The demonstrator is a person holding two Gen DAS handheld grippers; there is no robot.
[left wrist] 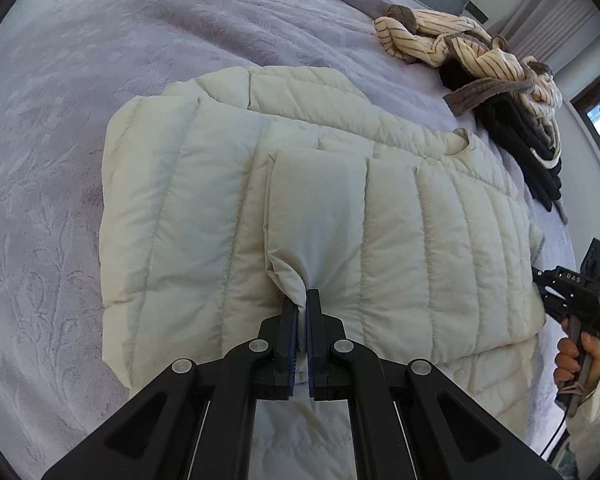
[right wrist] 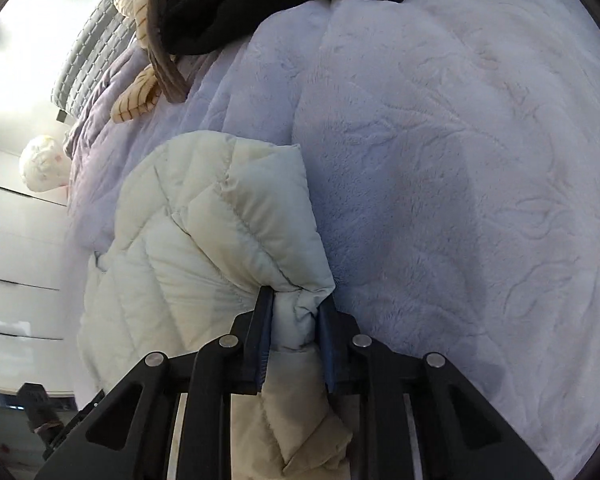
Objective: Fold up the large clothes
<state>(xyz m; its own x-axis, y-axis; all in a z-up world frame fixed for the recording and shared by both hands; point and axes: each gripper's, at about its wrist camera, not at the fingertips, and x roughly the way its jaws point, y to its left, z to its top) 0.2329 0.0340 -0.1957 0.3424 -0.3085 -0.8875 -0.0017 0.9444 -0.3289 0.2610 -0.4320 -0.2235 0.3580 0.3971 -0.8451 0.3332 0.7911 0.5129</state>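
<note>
A cream quilted puffer jacket lies spread on a lilac bedspread. My left gripper is shut on a folded-over panel of the jacket near its close edge. In the right wrist view, my right gripper is shut on a bunched corner of the jacket, with thick padding between the jaws. The right gripper's body also shows in the left wrist view at the right edge, held by a hand.
A striped cream-and-brown garment and a black garment lie piled at the bed's far right; both also show in the right wrist view. A grey quilted pillow and white drawers are at the left.
</note>
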